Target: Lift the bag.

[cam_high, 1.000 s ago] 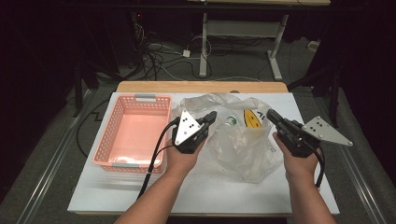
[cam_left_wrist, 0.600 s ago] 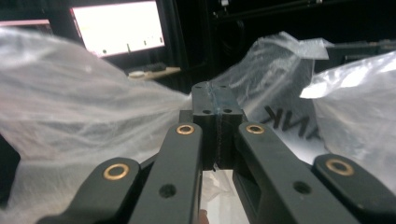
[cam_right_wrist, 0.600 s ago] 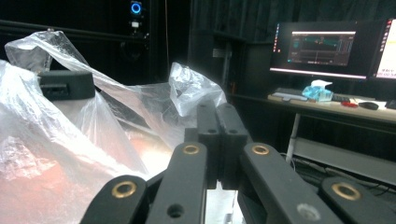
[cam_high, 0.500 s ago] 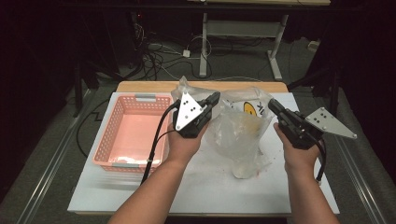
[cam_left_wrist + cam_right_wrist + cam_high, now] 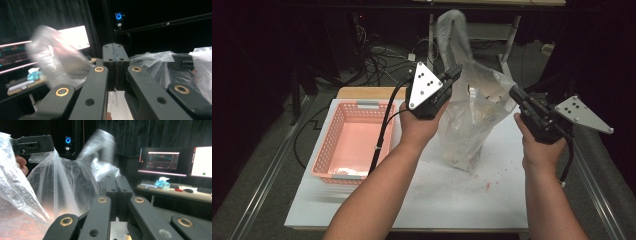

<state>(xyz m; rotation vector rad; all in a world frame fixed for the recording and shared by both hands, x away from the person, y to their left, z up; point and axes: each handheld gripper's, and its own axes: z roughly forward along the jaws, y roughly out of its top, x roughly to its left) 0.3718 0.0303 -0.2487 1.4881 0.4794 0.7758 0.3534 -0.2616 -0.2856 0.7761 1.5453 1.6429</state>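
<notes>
Item: clear plastic bag (image 5: 472, 120), held up off the white table (image 5: 452, 195), its bottom hanging just above the table with small things inside, too blurred to name. One loose handle (image 5: 451, 30) flapped upward, smeared with motion.

Left gripper (image 5: 454, 73): I had its jaws pressed together on the bag's left edge; in the left gripper view a thin strip of film ran between the shut jaws.

Right gripper (image 5: 515, 93): jaws likewise pressed together, pinching the bag's right edge, film bunched at their tips in the right gripper view.

Pink basket (image 5: 343, 170): on the table to the left, well apart from the bag.

Handling note: I judged the step was carrying the bag toward the basket. Best done by keeping both pinches firm, both hands level, the mouth uppermost, and moving slowly so the thin film neither tore nor slipped.

Red specks (image 5: 488, 186) lay on the table below.
</notes>
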